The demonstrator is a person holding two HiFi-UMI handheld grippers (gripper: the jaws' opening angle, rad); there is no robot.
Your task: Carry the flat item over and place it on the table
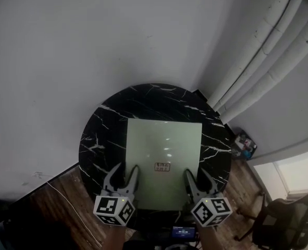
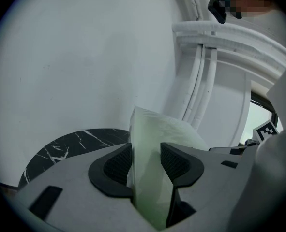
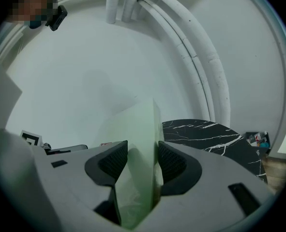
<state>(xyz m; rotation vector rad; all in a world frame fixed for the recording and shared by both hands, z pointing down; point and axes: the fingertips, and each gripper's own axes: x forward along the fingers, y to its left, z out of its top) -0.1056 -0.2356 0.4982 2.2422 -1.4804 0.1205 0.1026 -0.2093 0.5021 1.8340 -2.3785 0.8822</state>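
Observation:
A pale green flat board [image 1: 164, 145] lies over the round black marble table [image 1: 104, 134], its near edge hanging past the table's front rim. A small label [image 1: 162, 166] sits near that edge. My left gripper [image 1: 125, 170] is shut on the board's near left corner, and my right gripper [image 1: 196, 174] is shut on the near right corner. In the left gripper view the board [image 2: 155, 134] stands edge-on between the pads of the gripper [image 2: 146, 161], with the table [image 2: 70, 146] behind. The right gripper view shows the board [image 3: 140, 129] clamped in the gripper [image 3: 143, 161]. I cannot tell whether the board rests on the tabletop.
White walls meet in a corner behind the table, with thick white pipes [image 1: 258, 61] running down at the right. On the wood floor are small items [image 1: 245, 145], an office chair [image 1: 284, 217] at the lower right and a thin cable [image 1: 65, 197] at the left.

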